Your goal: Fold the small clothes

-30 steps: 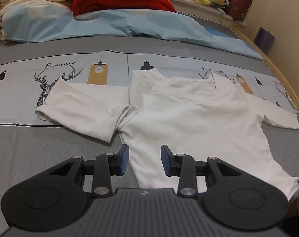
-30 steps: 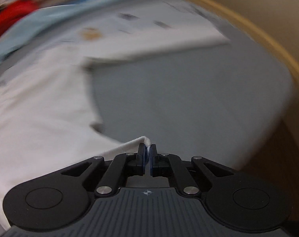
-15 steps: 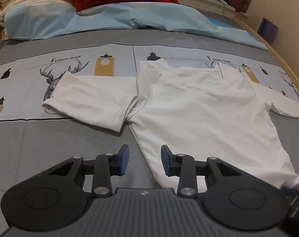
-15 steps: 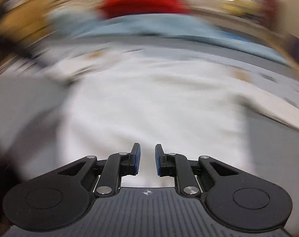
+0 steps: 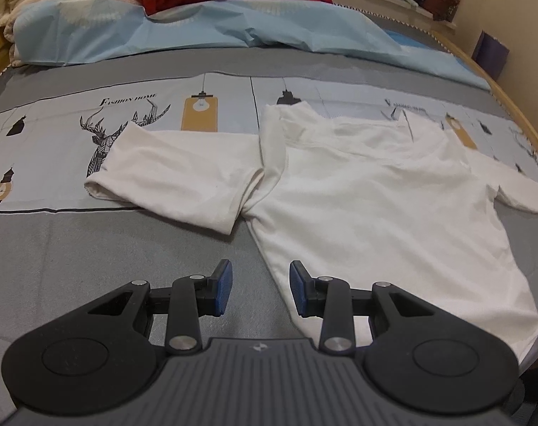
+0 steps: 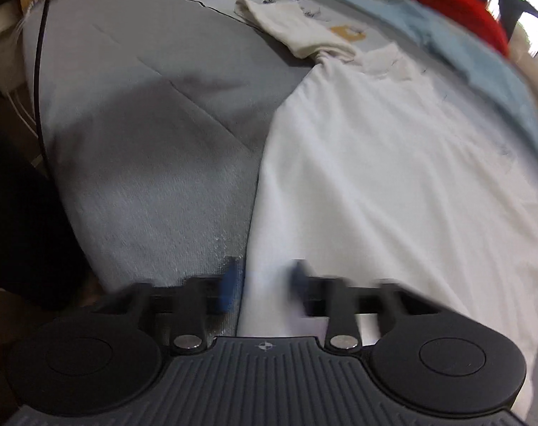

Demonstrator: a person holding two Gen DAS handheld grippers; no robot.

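Left claw (image 5: 257,293) hovers half open and empty over the grey bed (image 5: 91,255), the white T-shirt (image 5: 375,206) spread flat just ahead and to its right, hem edge passing between the pads, long axis running away toward the collar; "FASHION HOME" is printed on the bed cover (image 5: 128,100). Right claw (image 6: 265,289), blurred, is closing with the shirt's near side edge between its pads, so it looks the nearer one for the first fold.
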